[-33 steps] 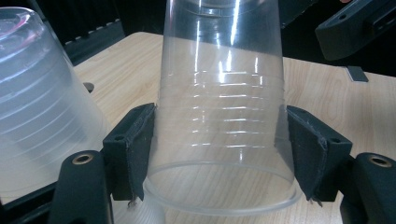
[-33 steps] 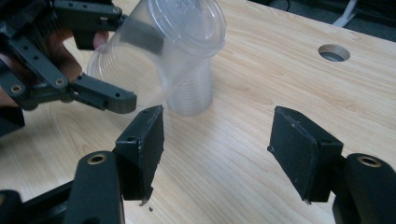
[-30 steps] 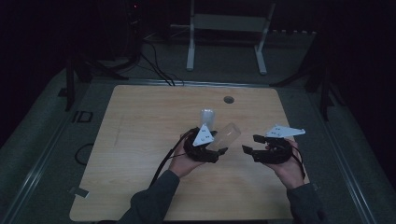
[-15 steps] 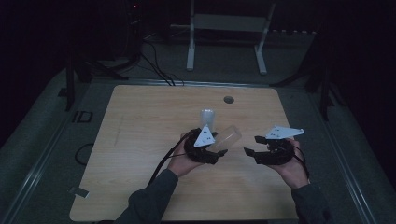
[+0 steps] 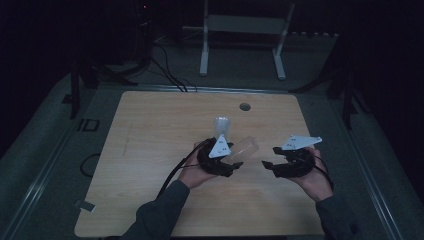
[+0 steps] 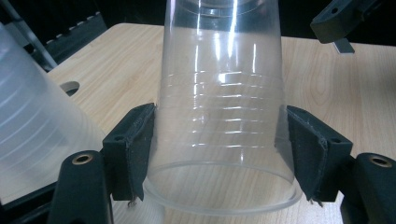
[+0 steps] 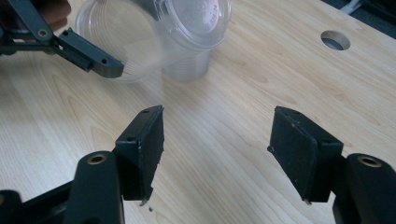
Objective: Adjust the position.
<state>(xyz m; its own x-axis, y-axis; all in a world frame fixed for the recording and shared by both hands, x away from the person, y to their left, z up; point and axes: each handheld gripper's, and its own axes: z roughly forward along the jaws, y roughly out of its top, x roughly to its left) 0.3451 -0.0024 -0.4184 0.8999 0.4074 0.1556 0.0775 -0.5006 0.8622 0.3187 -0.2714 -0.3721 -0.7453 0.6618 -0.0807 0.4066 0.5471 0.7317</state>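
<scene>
Your left gripper (image 5: 235, 162) is clenched on a clear plastic cup (image 6: 222, 116). In the left gripper view, both pads (image 6: 135, 149) press on the cup's ribbed wall close to its wide rim, and the rim faces the camera. In the high view, the cup lies tilted in your grip, above the counter (image 5: 150, 150), pointing toward your right gripper (image 5: 268, 166).

Your right gripper is released: in the right gripper view its jaws stand apart with only bare counter between them. It sits near the held cup but does not touch it.

A second stack of cups (image 5: 222, 127) stands upright on the counter just beyond your left hand (image 5: 197, 172). In the right gripper view this stack sits directly behind the held cup. A round hole (image 5: 244, 106) is cut in the counter farther back.
</scene>
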